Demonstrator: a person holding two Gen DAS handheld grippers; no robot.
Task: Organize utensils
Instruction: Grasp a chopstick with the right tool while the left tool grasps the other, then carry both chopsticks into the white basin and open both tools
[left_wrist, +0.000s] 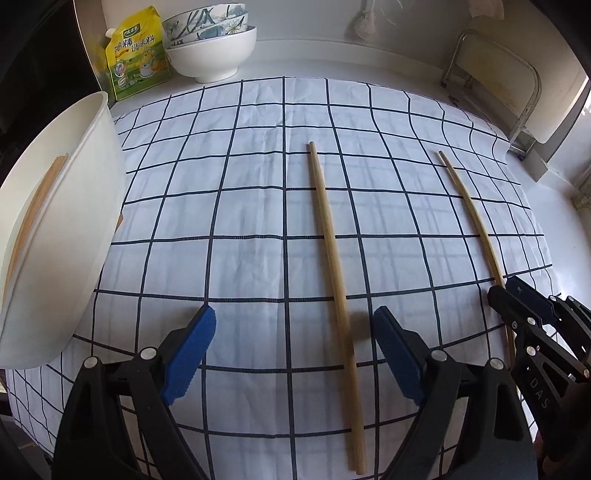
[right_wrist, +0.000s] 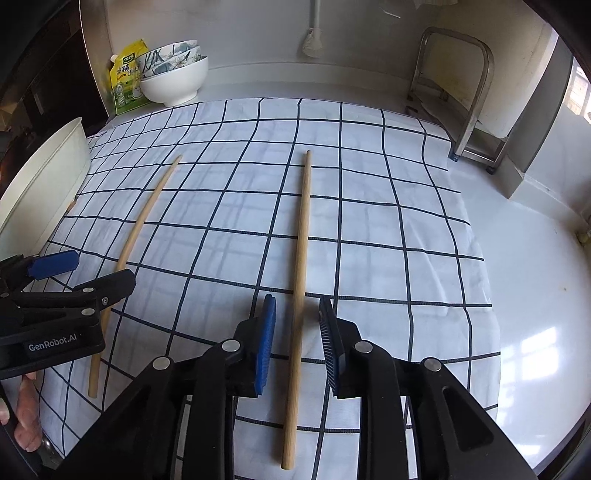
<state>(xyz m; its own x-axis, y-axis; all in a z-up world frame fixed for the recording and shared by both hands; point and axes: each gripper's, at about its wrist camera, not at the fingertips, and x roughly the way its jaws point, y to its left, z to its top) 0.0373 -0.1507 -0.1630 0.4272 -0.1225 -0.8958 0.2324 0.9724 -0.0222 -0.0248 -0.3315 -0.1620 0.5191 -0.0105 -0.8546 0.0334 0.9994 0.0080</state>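
Two wooden chopsticks lie lengthwise on the checked cloth (left_wrist: 240, 206). The left chopstick (left_wrist: 334, 266) lies between my left gripper's (left_wrist: 295, 354) open jaws, nearer the right pad; it also shows in the right wrist view (right_wrist: 136, 236). The right chopstick (right_wrist: 300, 266) lies between my right gripper's (right_wrist: 297, 347) jaws, which are open and straddle it without touching; it shows in the left wrist view (left_wrist: 472, 210) too. A white tub (left_wrist: 62, 236) at the left holds several chopsticks (left_wrist: 35, 210).
Stacked bowls (left_wrist: 212, 44) and a yellow seasoning pouch (left_wrist: 136, 51) stand at the back left. A metal rack (right_wrist: 465, 96) stands at the back right. White counter (right_wrist: 535, 295) lies right of the cloth.
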